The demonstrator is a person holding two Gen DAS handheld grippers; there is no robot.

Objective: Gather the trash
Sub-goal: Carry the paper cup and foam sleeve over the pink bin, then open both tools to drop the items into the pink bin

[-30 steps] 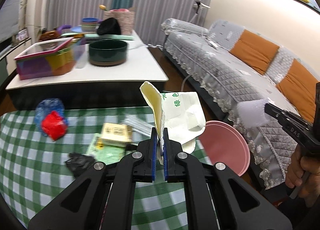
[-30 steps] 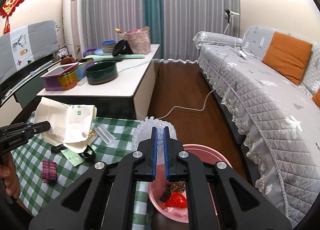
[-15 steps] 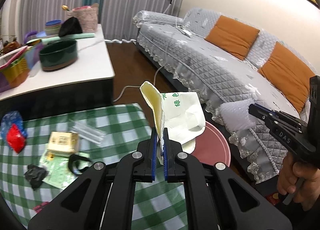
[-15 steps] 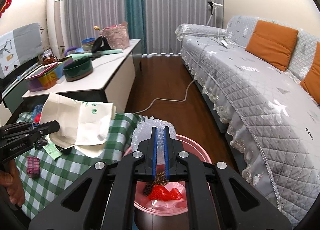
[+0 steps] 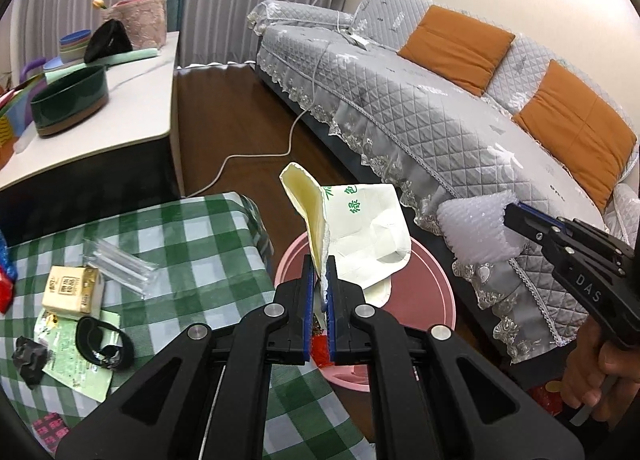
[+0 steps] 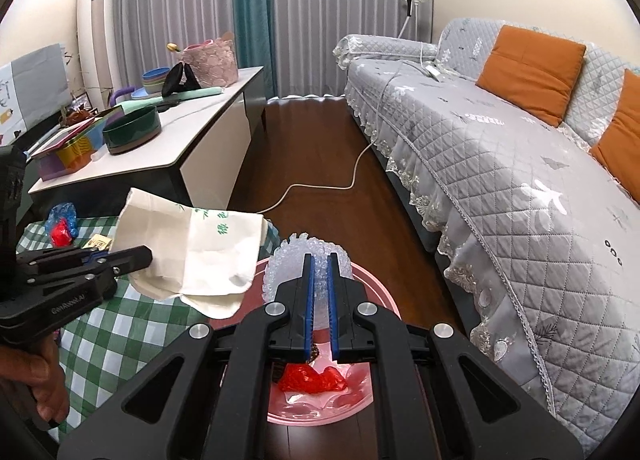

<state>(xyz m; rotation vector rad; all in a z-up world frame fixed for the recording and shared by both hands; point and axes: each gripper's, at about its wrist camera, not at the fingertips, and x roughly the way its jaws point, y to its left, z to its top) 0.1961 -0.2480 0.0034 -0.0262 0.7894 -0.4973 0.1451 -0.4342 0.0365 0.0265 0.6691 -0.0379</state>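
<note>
My left gripper (image 5: pixel 319 272) is shut on a crumpled cream paper bag (image 5: pixel 360 236) with green print and holds it over the pink bin (image 5: pixel 424 300). The bag also shows in the right wrist view (image 6: pixel 192 252). My right gripper (image 6: pixel 319 272) is shut on a piece of clear bubble wrap (image 6: pixel 292 264) above the same bin (image 6: pixel 380 292), which holds a red wrapper (image 6: pixel 312 378). The bubble wrap (image 5: pixel 472 228) also shows in the left wrist view, to the right of the bin.
The green checked table (image 5: pixel 192 252) carries a small tan box (image 5: pixel 70 292), clear plastic (image 5: pixel 120 264), a black band (image 5: pixel 104 340) and green paper. A white low table (image 6: pixel 180 144) stands behind, a grey sofa (image 6: pixel 500 164) on the right, a cable (image 6: pixel 320 184) on the wood floor.
My left gripper has carried the paper bag to the right, from over the checked table to above the pink bin. My right gripper with the bubble wrap has come over the bin too.
</note>
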